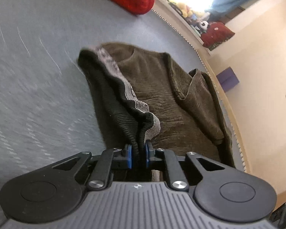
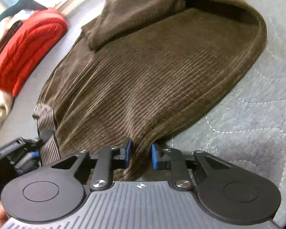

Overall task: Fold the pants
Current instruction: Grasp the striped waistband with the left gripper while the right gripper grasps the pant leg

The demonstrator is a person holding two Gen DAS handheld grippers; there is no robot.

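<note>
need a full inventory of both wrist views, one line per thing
pants: 1, brown corduroy, lying on the bed, partly folded
waistband: 1, black and grey striped, bunched at the pants' near edge
bed cover: 1, grey quilted, under the pants
red textile: 1, red, folded on the bed beyond the pants
plush toys: several, mixed colours, on a ledge by the window
purple box: 1, purple, on the floor by the wall
left gripper: 1, black with blue pads, shut on waistband
right gripper: 1, black with blue pads, shut on pants' corduroy edge
</note>
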